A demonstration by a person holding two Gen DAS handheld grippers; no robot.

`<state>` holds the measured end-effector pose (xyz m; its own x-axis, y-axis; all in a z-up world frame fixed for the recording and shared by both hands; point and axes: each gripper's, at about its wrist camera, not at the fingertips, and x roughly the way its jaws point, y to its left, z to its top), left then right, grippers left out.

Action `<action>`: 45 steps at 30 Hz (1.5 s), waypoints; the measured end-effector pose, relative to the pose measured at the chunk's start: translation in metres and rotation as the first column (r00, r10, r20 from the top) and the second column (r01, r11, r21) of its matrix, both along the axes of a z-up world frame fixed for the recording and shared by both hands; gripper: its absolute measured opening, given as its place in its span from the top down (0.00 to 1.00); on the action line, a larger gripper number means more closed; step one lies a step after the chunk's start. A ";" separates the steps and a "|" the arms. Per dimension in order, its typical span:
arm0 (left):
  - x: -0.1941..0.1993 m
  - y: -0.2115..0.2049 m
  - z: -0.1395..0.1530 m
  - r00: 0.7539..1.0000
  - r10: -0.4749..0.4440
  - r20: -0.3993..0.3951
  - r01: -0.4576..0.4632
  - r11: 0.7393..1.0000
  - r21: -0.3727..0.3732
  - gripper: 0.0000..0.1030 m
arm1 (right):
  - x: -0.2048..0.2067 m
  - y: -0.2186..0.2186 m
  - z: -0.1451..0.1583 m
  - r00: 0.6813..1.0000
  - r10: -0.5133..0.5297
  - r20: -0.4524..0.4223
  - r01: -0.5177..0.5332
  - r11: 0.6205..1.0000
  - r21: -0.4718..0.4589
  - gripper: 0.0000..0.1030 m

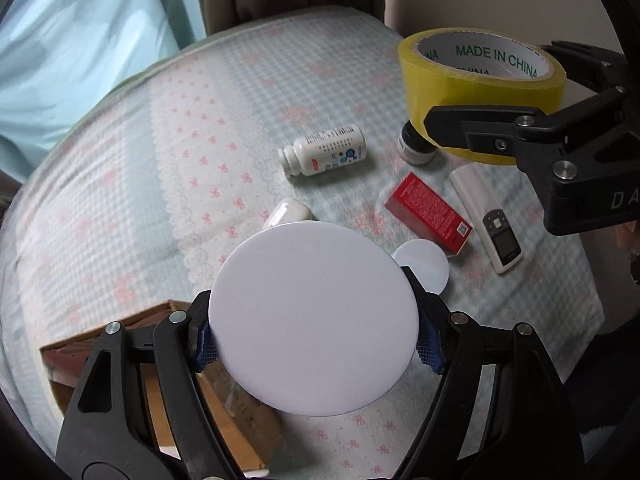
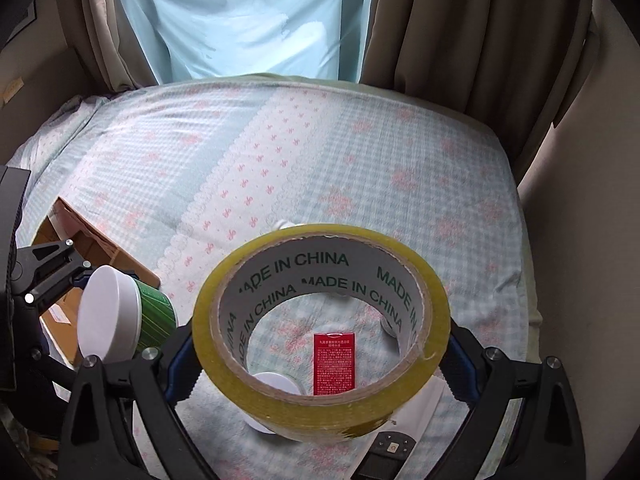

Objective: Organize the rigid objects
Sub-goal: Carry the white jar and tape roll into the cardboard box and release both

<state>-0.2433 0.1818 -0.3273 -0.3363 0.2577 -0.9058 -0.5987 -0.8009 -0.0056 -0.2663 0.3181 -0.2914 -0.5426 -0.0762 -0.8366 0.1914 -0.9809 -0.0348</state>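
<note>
right hand-held gripper [image 2: 320,344] clamping tape roll [image 2: 320,332], above bed [image 2: 360,152]

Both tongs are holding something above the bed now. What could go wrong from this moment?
1. The right tongs grip the tape roll only by its smooth outer sides; it might slip and fall onto the red box or the remote below.
2. The left tongs pinch the white-lidded green can at its round lid; it could twist out before reaching the cardboard box.

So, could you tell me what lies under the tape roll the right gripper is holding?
Through the tape roll, held by the right gripper, show the bedspread, a red box and a white lid; the remote is mostly covered.
</note>
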 end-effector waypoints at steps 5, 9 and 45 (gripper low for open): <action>0.007 -0.048 0.053 0.995 0.096 -0.009 -0.095 0.993 0.071 0.29 | 0.023 -0.028 0.056 0.998 0.026 -0.062 -0.027 0.999 -0.021 0.06; 0.012 -0.100 0.083 0.991 0.133 -0.032 -0.130 0.988 0.078 0.29 | 0.045 -0.067 0.088 0.993 0.066 -0.095 -0.069 0.997 -0.030 0.06; -0.097 -0.327 -0.064 0.981 0.051 0.186 -0.038 0.997 -0.073 0.29 | -0.003 -0.335 -0.087 0.934 0.082 0.348 -0.108 0.993 0.053 0.06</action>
